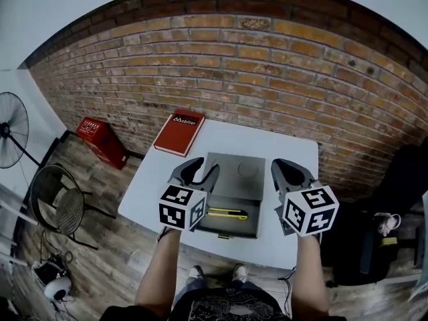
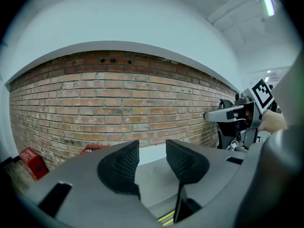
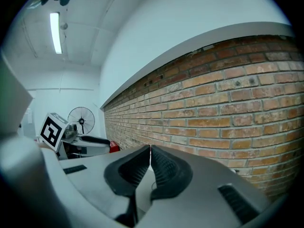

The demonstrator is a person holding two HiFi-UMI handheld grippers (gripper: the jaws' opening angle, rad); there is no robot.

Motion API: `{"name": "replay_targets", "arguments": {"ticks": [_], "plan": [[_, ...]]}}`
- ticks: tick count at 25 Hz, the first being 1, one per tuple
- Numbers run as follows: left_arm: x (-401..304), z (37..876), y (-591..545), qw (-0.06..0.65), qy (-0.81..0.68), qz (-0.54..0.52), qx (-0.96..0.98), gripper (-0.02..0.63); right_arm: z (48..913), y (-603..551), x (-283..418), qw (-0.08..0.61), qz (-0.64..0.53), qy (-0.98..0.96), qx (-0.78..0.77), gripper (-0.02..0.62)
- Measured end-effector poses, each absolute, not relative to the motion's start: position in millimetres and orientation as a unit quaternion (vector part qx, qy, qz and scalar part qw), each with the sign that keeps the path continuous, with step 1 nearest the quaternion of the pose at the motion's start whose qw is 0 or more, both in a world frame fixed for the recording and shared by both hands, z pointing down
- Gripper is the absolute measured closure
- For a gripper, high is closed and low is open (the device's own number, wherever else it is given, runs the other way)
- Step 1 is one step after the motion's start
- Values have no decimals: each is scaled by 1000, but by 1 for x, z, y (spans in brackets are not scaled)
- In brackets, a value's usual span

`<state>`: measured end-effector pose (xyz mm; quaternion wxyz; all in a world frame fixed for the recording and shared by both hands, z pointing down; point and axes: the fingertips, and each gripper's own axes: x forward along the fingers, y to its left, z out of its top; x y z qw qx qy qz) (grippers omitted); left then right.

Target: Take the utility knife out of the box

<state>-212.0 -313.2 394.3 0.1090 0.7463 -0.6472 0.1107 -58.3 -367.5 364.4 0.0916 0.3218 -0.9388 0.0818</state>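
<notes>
A grey box (image 1: 235,179) lies open on the white table (image 1: 281,146), its lid folded back toward the wall. The yellow and black utility knife (image 1: 227,213) rests in the near tray. My left gripper (image 1: 205,167) hovers over the box's left side, open, with nothing between the fingers. My right gripper (image 1: 289,166) hovers at the box's right edge, shut and empty. In the left gripper view the left gripper (image 2: 152,161) shows a clear gap, with a sliver of the knife (image 2: 166,218) below. In the right gripper view the right gripper (image 3: 150,156) has its pads touching.
A red book (image 1: 178,132) lies at the table's far left corner. A brick wall (image 1: 267,79) stands right behind the table. On the floor at left are a red case (image 1: 100,141), a fan (image 1: 12,129) and a wire chair (image 1: 57,206). A black bag (image 1: 394,192) sits at right.
</notes>
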Motion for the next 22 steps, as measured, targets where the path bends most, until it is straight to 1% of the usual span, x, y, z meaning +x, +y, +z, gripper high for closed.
{"name": "replay_targets", "arguments": {"ticks": [16, 22], "plan": [[-223, 393, -338, 92, -553, 120, 820, 430, 345, -359, -71, 81, 64, -902, 418, 574], [-207, 414, -340, 111, -506, 143, 844, 430, 350, -359, -72, 91, 65, -899, 423, 574]]}}
